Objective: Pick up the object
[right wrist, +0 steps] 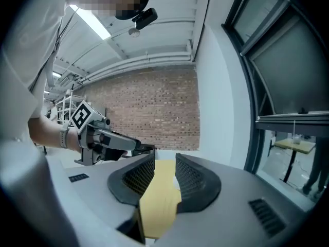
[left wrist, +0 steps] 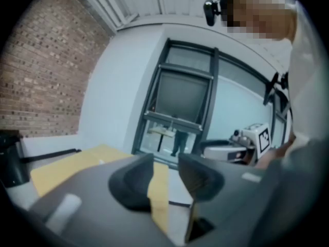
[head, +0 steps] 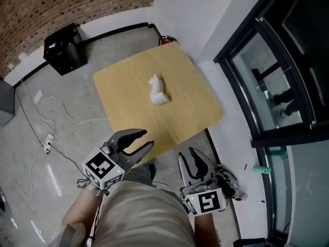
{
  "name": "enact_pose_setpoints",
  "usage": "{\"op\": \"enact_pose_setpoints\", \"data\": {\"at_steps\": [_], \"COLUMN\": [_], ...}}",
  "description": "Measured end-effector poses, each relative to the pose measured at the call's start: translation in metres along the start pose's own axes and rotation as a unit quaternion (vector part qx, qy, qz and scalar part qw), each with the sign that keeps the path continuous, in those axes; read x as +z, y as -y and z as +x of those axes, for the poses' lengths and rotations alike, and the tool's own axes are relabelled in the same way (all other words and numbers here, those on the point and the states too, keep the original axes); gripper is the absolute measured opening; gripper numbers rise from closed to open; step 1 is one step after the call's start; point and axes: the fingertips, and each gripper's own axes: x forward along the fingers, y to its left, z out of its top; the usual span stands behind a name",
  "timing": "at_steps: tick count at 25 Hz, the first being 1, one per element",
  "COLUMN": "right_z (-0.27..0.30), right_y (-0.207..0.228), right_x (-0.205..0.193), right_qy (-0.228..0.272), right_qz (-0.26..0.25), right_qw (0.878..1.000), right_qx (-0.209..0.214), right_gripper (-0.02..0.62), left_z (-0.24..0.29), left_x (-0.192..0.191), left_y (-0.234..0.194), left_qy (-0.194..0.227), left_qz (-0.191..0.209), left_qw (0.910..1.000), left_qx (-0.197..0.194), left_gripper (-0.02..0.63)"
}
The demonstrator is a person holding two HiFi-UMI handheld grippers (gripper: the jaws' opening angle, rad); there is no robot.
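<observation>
A small white figurine (head: 158,90) stands near the middle of the square wooden table (head: 123,81) in the head view. Both grippers hang off the table's near edge, well short of the figurine. My left gripper (head: 146,139) is open and empty, its jaws over the table's near-left edge. My right gripper (head: 189,157) is open too, beside the table's near corner, nothing between its fingers. The left gripper view shows open jaws (left wrist: 165,174) with the tabletop (left wrist: 77,163) beyond. In the right gripper view, open jaws (right wrist: 164,171) frame the tabletop (right wrist: 159,199).
A black box (head: 64,48) sits on the floor at the far left, with loose cables (head: 46,117) trailing toward me. A red item (head: 165,39) lies by the table's far corner. Dark-framed glass panels (head: 267,76) run along the right.
</observation>
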Motion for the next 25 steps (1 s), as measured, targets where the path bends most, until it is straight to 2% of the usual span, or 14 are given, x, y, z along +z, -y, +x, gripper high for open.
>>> {"op": "enact_pose_setpoints", "data": {"at_steps": [8,13,18,22,25], "right_z": [0.148,0.207,0.261,0.298,0.328], "right_y": [0.045,0.043,0.051,0.081,0.102], "right_x": [0.015,0.007,-0.002,-0.012,-0.029], "right_qy": [-0.07,-0.1,-0.116,-0.13,-0.155], "right_qz": [-0.036,-0.05,-0.066,-0.099,-0.144], "right_qw": [0.993,0.979,0.956,0.93,0.901], "right_qx": [0.086,0.172,0.26,0.33,0.379], "right_gripper": [0.129,0.129,0.129,0.129,0.129], "left_z": [0.025,0.012,0.002,0.005,0.005], "left_x": [0.014,-0.011,-0.02,-0.024,-0.028], "left_y": [-0.131,-0.17,-0.2,-0.201,-0.2], "left_qy": [0.002,-0.011,0.002,0.019,0.027], "left_qz": [-0.072,-0.122,-0.167,-0.207,-0.222], "left_qw": [0.9949,0.9823,0.9597,0.9288,0.9065], "left_qx": [0.071,0.142,0.226,0.307,0.358], "left_gripper": [0.146,0.146,0.146,0.146,0.146]}}
